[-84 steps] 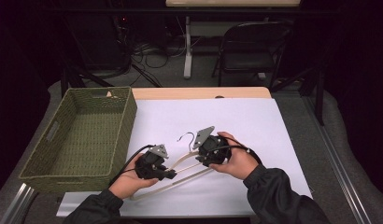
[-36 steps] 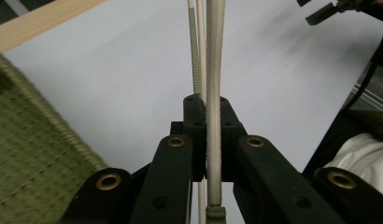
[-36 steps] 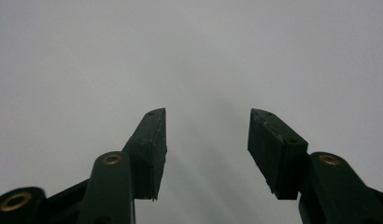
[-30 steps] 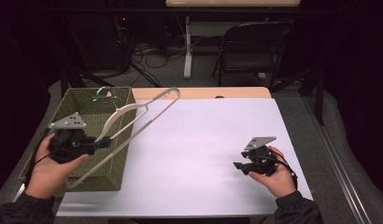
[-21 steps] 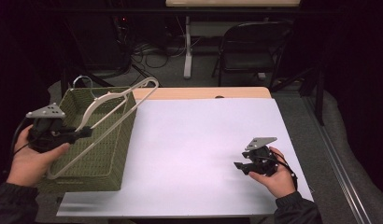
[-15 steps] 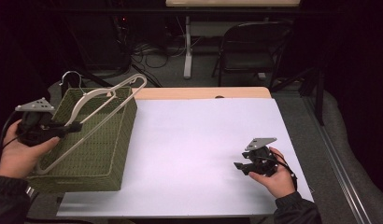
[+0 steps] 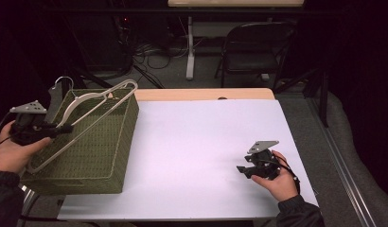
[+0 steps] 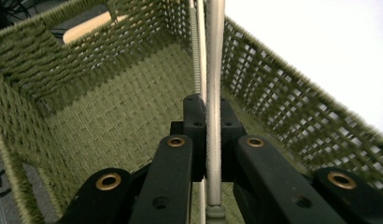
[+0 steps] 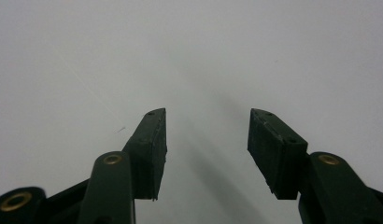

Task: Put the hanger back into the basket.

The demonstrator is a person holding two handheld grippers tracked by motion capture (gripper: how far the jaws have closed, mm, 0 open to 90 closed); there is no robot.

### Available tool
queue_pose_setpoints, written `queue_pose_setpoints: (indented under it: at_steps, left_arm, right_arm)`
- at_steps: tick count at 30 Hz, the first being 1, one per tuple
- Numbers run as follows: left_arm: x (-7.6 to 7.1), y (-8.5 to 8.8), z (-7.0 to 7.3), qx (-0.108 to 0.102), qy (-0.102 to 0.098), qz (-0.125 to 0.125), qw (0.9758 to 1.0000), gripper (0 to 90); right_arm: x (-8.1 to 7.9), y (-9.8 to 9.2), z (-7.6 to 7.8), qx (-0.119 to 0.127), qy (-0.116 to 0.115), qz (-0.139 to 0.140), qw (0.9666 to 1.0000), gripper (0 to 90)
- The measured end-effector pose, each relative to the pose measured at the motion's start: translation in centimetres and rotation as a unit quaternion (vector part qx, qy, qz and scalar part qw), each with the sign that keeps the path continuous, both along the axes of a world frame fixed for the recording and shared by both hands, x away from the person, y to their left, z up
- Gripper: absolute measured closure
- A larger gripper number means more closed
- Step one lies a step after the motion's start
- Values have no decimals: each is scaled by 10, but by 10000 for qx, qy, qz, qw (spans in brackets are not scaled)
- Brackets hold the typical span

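No readable writing, brand or label on any item.

Hanger [image 7: 83, 118]: pale cream/white, triangular frame w/ thin bars, grey metal hook at far-left end, ribbed strip along one bar in left gripper view. It hangs tilted over the basket [image 7: 114, 156], hook end up past the basket's far-left corner, lower corner down near its near-left rim; whether it touches the rim, can't tell. Basket: olive-green woven, rectangular, open-top, handle cut-out in the end wall, sits at left end of the bench [image 7: 201, 142], partly off the white sheet covering it.

L gripper [image 7: 64, 127]: held by left hand [image 7: 12, 151] at the basket's left side, jaws clamped tight on one bar of the hanger; in left gripper view the bar [image 8: 214, 70] runs straight up between the pads, basket interior behind.

R gripper [image 7: 242, 169]: in right hand [image 7: 279, 182], near right-front of bench, well apart from hanger & basket. Jaws spread wide, nothing between them, white surface beyond in right gripper view [image 9: 206, 140].
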State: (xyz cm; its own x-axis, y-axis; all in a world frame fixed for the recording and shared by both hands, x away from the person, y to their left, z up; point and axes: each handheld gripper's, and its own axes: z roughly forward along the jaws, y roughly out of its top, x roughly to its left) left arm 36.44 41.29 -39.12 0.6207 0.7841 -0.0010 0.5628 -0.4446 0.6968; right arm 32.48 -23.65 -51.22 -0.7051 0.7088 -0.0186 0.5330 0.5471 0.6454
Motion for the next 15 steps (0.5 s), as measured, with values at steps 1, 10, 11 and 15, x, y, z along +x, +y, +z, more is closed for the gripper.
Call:
queue_pose_setpoints:
  at_steps: [1, 10, 11, 15]
  left_arm:
    - [1, 3, -3, 14, 34, 2, 10000, 870]
    - [4, 22, -23, -344, 25, 81, 9994, 870]
    - [5, 24, -24, -380, 32, 108, 9992, 871]
    - [6, 31, -30, -500, 70, 204, 9985, 869]
  right_arm:
    - [0, 0, -1, 13, -1, 0, 10000, 469]
    - [1, 4, -7, 2, 31, 15, 10000, 469]
    - [1, 4, -7, 19, 31, 7, 10000, 469]
    - [1, 3, -9, -8, 88, 9, 10000, 469]
